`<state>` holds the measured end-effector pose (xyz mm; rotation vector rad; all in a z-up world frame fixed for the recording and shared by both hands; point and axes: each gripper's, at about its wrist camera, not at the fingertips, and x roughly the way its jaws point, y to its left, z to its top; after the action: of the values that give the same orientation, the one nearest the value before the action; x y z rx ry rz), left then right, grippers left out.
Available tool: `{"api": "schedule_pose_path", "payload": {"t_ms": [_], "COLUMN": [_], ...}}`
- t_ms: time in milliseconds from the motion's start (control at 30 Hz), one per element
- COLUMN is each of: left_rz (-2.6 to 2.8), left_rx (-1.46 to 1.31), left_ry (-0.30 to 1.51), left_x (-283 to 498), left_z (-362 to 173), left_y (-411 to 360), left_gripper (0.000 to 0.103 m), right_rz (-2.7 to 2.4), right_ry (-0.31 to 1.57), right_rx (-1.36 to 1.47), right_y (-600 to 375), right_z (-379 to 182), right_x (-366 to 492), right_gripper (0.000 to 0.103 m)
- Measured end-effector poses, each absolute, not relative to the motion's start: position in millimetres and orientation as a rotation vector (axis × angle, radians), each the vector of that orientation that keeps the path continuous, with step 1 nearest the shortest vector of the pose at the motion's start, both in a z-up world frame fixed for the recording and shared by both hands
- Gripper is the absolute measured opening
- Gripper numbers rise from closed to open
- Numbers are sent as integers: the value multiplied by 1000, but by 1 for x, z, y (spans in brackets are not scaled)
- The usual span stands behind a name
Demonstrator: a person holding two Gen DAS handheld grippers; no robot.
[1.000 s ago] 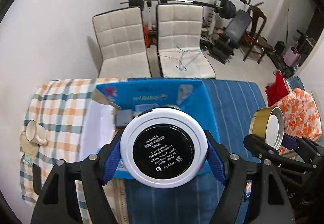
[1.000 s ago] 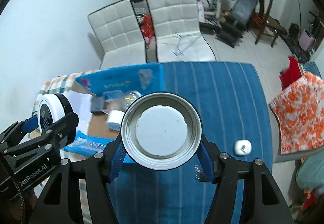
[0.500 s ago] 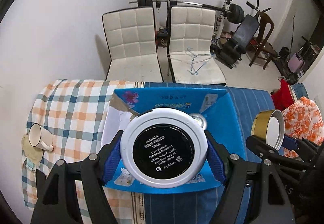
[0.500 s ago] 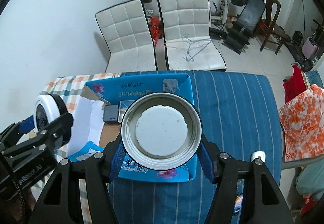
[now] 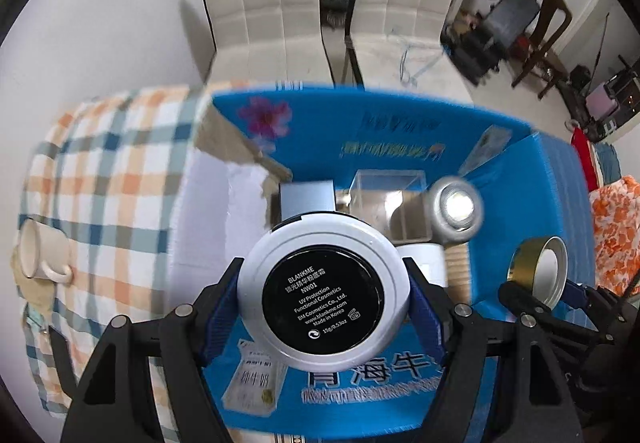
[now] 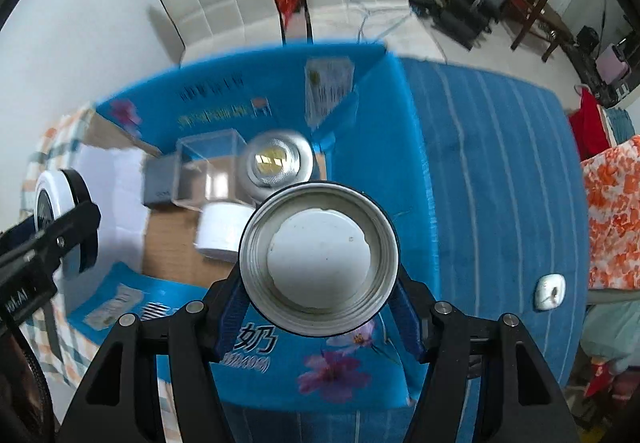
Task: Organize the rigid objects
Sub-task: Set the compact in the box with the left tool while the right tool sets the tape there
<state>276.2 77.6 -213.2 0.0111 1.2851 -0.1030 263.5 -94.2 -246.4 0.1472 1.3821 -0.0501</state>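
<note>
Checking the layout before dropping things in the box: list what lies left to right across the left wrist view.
Mug on the checked cloth → cosmetic compact held in the left gripper → flashlight in the blue box → gold lid held in the right gripper.

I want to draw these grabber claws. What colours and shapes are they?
Both grippers, left and right, are matte black angular frames with round silver bolts and blue fingers. White lettering marks the left gripper's side.

Box (image 5: 384, 131) print blurred (unreadable, fwiw)
</note>
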Motion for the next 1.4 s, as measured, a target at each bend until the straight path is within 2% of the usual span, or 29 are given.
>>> {"api": "schedule_pose_path", "payload": {"t_ms": [167,467,1100,1333,1400], "left_rz": [-110,-120,-85,-79,-84], "left_rx": [8,27,-14,20,19], "left_ry": [1385,1485,1621,1652,1651], "left_x": [290,287,283,292,290], "left_z": [-251,-283,-309,-303,-299], "left_y": [79,76,88,92,88], "left_gripper": [73,73,74,74,78], "right_rz": [-51,0,16,4,5], "right_ry": [1450,1504,1645,1666,1671], "right_rx": [118,-1,65,50,47], "right_y": [-90,-64,-69,-66,-66], "right_z": [-283,-312,-357,-354,-353], "right_x": [277,294,319,324,324], "right_gripper": [66,66,67,75,78]}}
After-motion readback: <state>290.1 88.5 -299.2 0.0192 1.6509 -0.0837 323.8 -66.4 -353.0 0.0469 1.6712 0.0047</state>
